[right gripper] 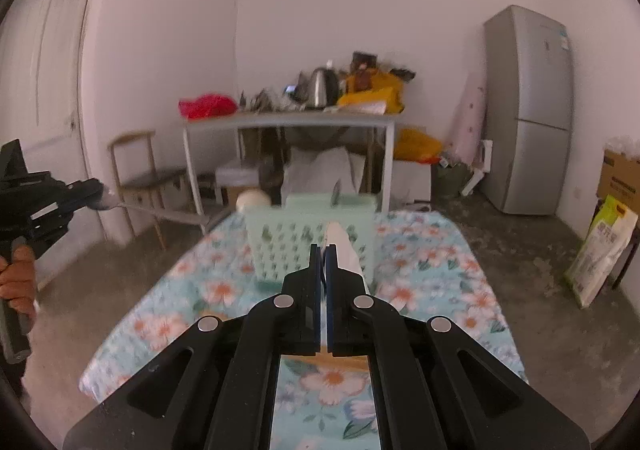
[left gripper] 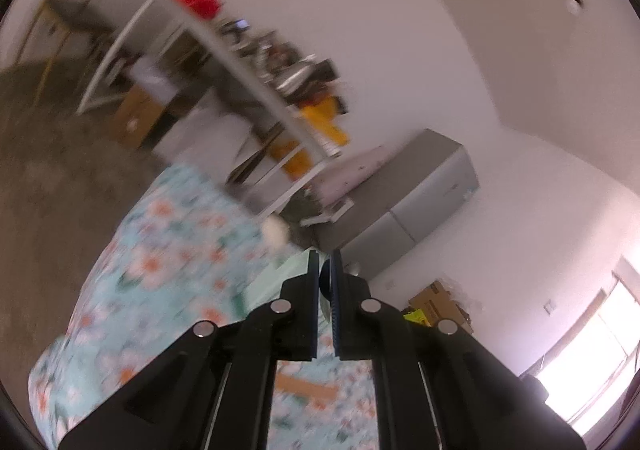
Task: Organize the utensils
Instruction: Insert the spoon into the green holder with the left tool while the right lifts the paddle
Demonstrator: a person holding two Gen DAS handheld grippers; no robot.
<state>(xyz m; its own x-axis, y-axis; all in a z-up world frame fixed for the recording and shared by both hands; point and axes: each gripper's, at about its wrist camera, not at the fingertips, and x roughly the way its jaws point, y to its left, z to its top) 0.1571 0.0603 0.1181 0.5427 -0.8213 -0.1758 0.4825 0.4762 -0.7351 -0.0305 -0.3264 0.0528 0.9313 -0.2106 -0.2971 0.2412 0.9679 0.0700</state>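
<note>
At nine o'clock in the right wrist view, the left gripper (right gripper: pixel 102 192) is clenched on one metal spoon (right gripper: pixel 160 212), its handle reaching toward three o'clock. At centre, the right gripper (right gripper: pixel 323 250) is clenched on one white utensil (right gripper: pixel 344 250). One green basket (right gripper: pixel 280 242) stands at twelve o'clock on the floral tablecloth (right gripper: pixel 192 290).

White walls (right gripper: pixel 320 10) are standing around a grey floor (right gripper: pixel 540 270). A fridge (right gripper: pixel 528 110) is standing at two o'clock, a wooden chair (right gripper: pixel 138 170) at nine. Bright light is coming through a window (left gripper: pixel 592 362).

Left gripper (right gripper: pixel 105 197) clamped — right gripper (right gripper: pixel 322 250) closed.
</note>
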